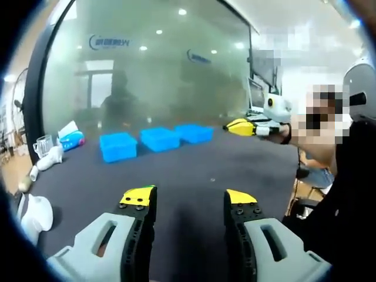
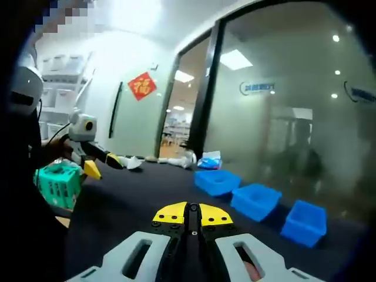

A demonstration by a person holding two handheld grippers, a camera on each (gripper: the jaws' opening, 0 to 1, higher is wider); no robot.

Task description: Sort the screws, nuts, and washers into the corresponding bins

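Bins (image 1: 158, 138), three blue ones, sit in a row on the dark counter (image 1: 194, 170) at twelve o'clock. Left gripper (image 1: 189, 200) stands with jaws apart, holding nothing; right gripper (image 2: 192, 212) has its jaws pressed together.

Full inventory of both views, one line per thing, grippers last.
bins: 3, blue, in a row at the table's far side by the glass wall
table: 1, dark top
tissue pack: 1, blue and white, far left edge
clear cup: 1, left edge
green crate: 1, beside the table
red wall sign: 1
left gripper: yellow-tipped, open, above the table
right gripper: yellow-tipped, shut, empty
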